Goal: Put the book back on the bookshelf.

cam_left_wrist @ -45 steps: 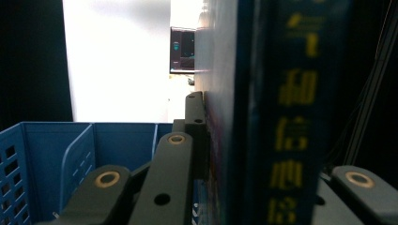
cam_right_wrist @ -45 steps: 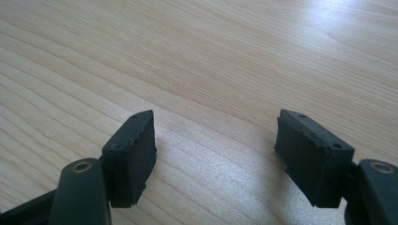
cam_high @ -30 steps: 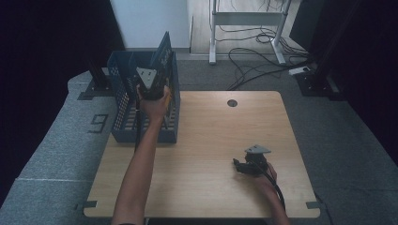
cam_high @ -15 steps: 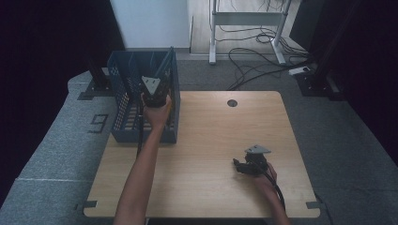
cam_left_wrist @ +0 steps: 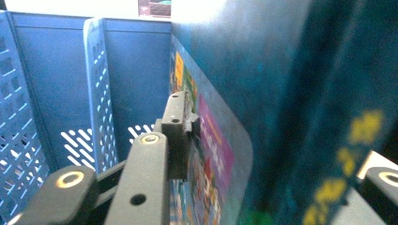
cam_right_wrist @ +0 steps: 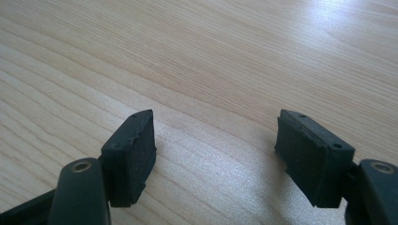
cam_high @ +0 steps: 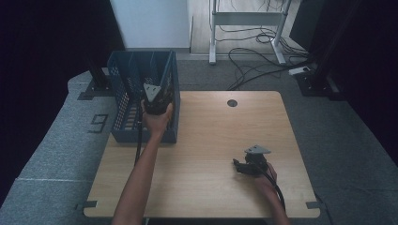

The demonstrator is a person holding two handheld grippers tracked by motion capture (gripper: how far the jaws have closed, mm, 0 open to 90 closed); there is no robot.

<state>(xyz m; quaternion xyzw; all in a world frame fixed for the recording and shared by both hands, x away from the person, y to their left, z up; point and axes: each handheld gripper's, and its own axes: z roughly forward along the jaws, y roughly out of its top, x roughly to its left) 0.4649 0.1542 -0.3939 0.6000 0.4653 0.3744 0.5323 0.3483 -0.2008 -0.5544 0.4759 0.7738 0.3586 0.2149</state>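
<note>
1. Black jaws of the left gripper (cam_high: 155, 96) stand inside the blue perforated crate (cam_high: 123, 101), w/ a dark blue-green book (cam_left_wrist: 263, 93) between them. Its jaws have just been opening; in the left gripper view the left pad sits just beside the book's pictured cover, and whether it touches cannot be told; the right pad is hidden, so the grip reads as let go.
2. The book stands near upright in the crate, top edge leaning slightly; the cover shows yellow, green and magenta print, and yellow lettering runs along the blurred near part.
3. Left hand (cam_high: 157, 117) wraps the gripper body at the crate's right wall, forearm coming up from the bottom edge of the high view.
4. Crate interior: perforated divider (cam_left_wrist: 96, 93) left of the book, slotted side and back walls beyond.
5. Crate sits at the far-left corner of the light wooden table (cam_high: 211, 136), partly overhanging the left edge.
6. Right gripper (cam_high: 240, 166) lies low on the table's near-right area, well apart from the crate; jaws spread wide, nothing but bare wood grain between the pads (cam_right_wrist: 131, 154).
7. Round cable hole (cam_high: 232, 102) near the table's far edge, centre.
</note>
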